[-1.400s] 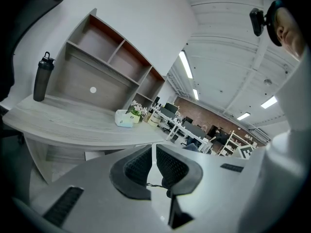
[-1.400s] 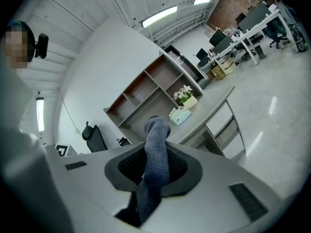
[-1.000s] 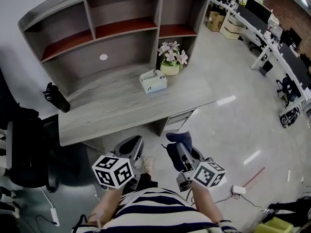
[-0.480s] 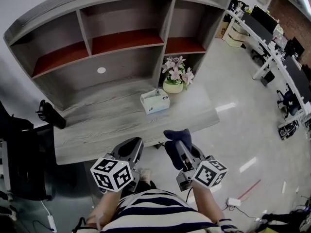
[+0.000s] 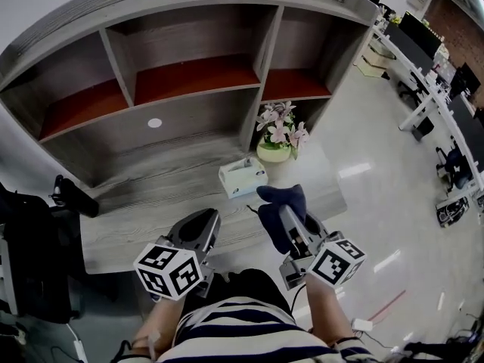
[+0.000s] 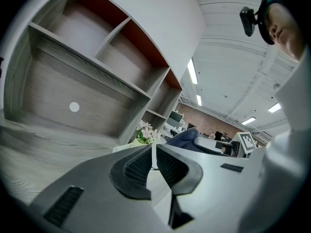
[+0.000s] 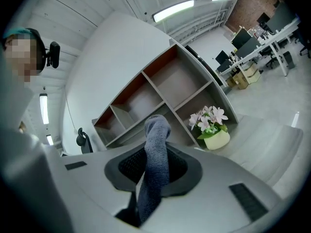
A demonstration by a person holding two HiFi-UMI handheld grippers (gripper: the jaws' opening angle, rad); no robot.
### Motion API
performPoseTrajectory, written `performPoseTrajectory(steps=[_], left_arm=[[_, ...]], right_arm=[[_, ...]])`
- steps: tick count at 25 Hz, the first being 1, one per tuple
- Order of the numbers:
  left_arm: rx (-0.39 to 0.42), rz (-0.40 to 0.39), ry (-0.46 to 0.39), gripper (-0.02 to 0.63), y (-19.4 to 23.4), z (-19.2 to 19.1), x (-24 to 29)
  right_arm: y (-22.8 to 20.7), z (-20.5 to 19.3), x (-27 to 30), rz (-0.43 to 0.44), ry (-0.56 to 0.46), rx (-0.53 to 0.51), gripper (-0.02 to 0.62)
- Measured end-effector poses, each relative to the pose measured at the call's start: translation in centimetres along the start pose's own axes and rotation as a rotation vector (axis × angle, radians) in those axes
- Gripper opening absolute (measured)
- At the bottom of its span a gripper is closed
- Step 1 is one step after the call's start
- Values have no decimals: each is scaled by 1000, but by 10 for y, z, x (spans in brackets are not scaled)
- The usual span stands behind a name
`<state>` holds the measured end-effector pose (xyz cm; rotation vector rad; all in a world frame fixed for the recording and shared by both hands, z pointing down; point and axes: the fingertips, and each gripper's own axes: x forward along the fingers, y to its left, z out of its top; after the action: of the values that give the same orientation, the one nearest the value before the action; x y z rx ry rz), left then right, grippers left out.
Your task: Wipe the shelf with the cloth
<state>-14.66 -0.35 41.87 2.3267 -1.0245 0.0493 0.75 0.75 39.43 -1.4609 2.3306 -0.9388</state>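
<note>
A grey wooden shelf unit (image 5: 249,89) with red-brown boards (image 5: 189,74) stands on a grey desk (image 5: 151,195). My right gripper (image 5: 283,210) is shut on a dark blue cloth (image 5: 278,203), held over the desk's front edge, short of the shelves. In the right gripper view the cloth (image 7: 156,154) stands up between the jaws, with the shelf unit (image 7: 160,96) behind. My left gripper (image 5: 198,229) is beside it at the desk's front edge, jaws together and nothing in them; in the left gripper view its tips (image 6: 154,166) point at the shelf unit (image 6: 92,67).
On the desk stand a tissue box (image 5: 243,177) and a pot of pink flowers (image 5: 277,136), both just beyond the right gripper. A dark bottle (image 5: 72,197) lies at the desk's left end. A black chair (image 5: 26,255) is at left; office desks (image 5: 446,89) at right.
The view has moved closer to the desk and shelves. Both grippers now reach over the desk's front edge instead of the floor before it; the cloth stays held in the right one.
</note>
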Motion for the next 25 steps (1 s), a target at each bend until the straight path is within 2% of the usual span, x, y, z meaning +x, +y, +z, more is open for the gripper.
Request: performPoseTrajectory(steps=[6,11,17,25], left_arm=[[19,49,-61,38,5,27,24],[16,119,-127,38,4,50,49],[39,162,-177,38,-12,73,89],[66,232,-254,38,-28,101,114]], right_arm=[[-7,46,30,98,-27,-49,80],[-12,83,59,207,6,-100,80],[-17,124,75,327,40,-152,80],[-7,183,92,486,2,-228,80]])
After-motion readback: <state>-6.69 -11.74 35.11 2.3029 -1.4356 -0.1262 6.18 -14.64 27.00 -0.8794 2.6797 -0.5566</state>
